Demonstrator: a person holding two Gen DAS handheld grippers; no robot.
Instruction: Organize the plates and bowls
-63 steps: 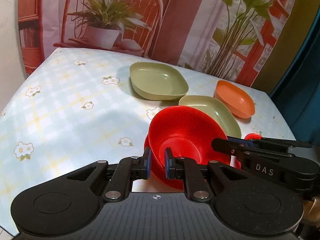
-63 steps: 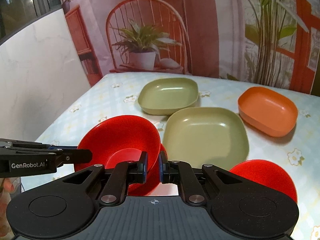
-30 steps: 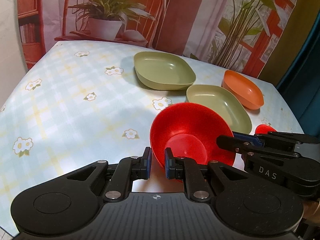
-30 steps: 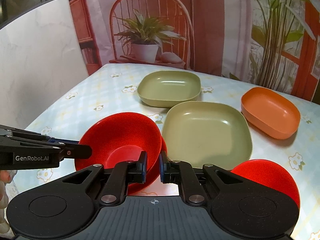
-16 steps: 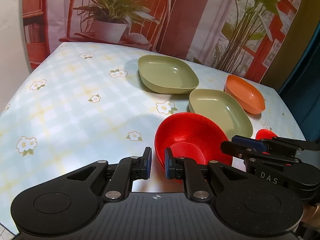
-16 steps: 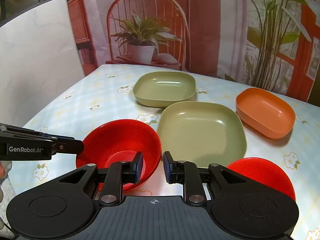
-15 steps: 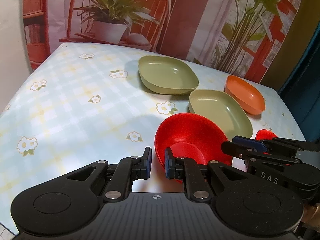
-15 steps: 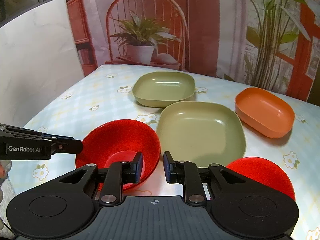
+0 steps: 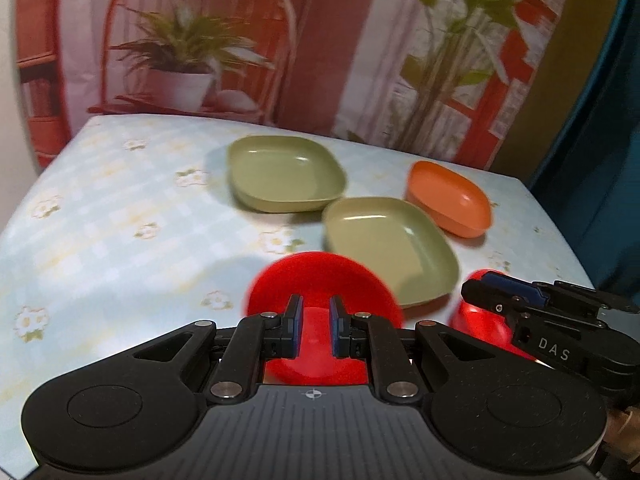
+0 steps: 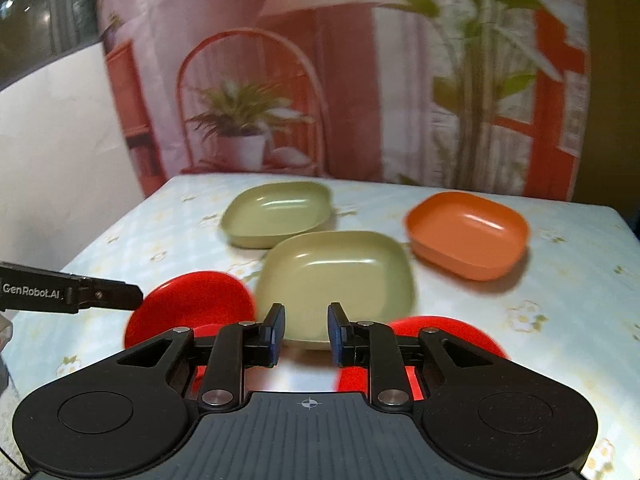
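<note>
Left wrist view: the bench (image 9: pixel 100 240), covered by a pale blue checked cloth with flowers, is seen carrying 5 dishes. 2 green square plates are set near its middle, the far green plate (image 9: pixel 286 174) beside the near green plate (image 9: pixel 390 246), whose corners come close together; whether they touch cannot be told. An orange bowl (image 9: pixel 450 204) is placed just right of them. Nearest the camera, a red bowl (image 9: pixel 324 292) is seen resting upright on the cloth, with the left tongs (image 9: pixel 314 330) above its near rim, fingers parted and nothing held between them. A second red bowl (image 9: pixel 484 320) is partly hidden behind the right tongs (image 9: pixel 508 292) at the right edge.

From the right wrist view, the right tongs (image 10: pixel 306 336) are shown spread apart and empty, above the near edge of the near green plate (image 10: pixel 336 276), between the red bowl (image 10: pixel 192 304) on the left and the second red bowl (image 10: pixel 448 332) on the right. The frames are blurred.
</note>
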